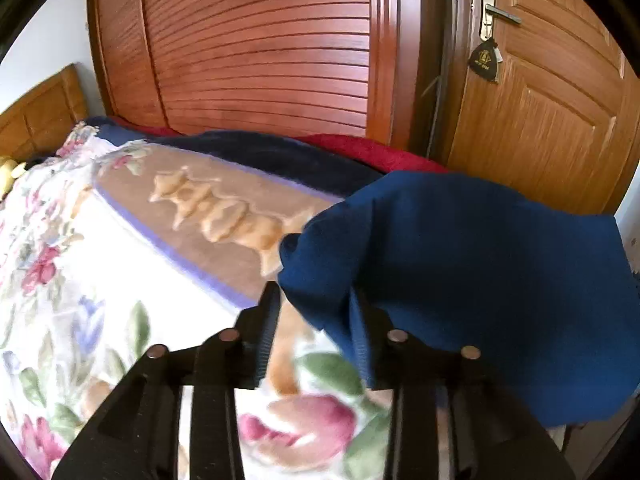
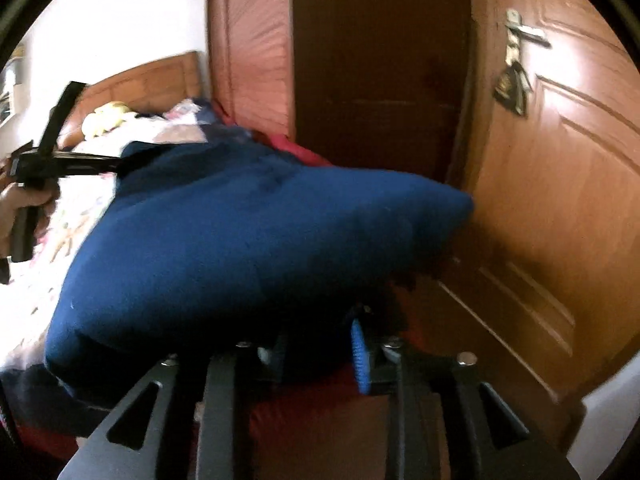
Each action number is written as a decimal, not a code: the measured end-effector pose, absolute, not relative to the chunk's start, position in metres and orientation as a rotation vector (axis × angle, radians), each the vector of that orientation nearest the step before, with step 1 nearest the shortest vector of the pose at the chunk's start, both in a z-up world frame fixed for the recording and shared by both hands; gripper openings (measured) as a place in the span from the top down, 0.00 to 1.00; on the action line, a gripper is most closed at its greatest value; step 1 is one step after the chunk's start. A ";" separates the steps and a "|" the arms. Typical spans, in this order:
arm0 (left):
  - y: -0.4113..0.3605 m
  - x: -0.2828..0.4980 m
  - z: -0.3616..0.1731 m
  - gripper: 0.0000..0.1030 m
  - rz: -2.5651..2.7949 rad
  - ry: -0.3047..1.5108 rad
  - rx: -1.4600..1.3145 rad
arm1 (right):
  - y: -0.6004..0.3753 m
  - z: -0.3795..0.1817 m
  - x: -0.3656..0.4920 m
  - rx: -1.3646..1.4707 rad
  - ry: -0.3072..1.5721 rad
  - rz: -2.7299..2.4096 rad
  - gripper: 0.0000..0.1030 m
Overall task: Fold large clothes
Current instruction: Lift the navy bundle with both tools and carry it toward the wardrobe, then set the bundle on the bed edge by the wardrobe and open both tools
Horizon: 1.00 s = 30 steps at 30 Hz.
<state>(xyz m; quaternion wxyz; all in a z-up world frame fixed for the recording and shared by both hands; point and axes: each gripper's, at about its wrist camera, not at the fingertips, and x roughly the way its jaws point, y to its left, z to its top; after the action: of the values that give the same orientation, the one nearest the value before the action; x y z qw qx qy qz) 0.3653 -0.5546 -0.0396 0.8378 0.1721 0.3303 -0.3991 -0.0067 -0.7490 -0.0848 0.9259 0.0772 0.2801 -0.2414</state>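
A dark blue garment (image 1: 460,260) hangs bunched in the air over the foot of the bed. In the left wrist view one edge drapes over the right finger (image 1: 362,340) of my left gripper (image 1: 314,320), which stands open, with the floral blanket showing through the gap. In the right wrist view the garment (image 2: 240,240) billows as a wide mass above my right gripper (image 2: 318,354). Its fingers stand apart with dark cloth lying loose between them. My left gripper (image 2: 60,160) shows at the far left, held by a hand (image 2: 24,200), at the garment's other end.
A floral blanket (image 1: 80,280) covers the bed, with a navy layer and a red blanket (image 1: 360,148) at its far edge. Behind stand a louvred wooden wardrobe (image 1: 260,48), a wooden door (image 1: 540,120) with a metal handle (image 1: 500,12), and the headboard (image 1: 40,116).
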 end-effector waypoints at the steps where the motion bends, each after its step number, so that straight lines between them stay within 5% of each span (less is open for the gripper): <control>1: -0.548 0.362 -0.038 0.63 -0.847 0.697 0.367 | -0.749 -0.080 -0.006 0.157 0.565 -0.496 0.71; 12: -0.474 0.331 -0.029 0.56 -0.906 0.713 0.289 | -0.707 -0.016 -0.045 0.072 0.457 -0.490 0.54; 30: -0.361 0.280 -0.023 0.55 -0.864 0.692 0.246 | -0.761 -0.070 0.030 0.233 0.644 -0.548 0.47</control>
<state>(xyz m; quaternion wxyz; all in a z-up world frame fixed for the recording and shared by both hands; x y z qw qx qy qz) 0.2804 -0.3614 -0.0227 0.8435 0.1165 0.3277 -0.4093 0.0296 -0.7608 -0.0701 0.9054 0.1130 0.3117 -0.2651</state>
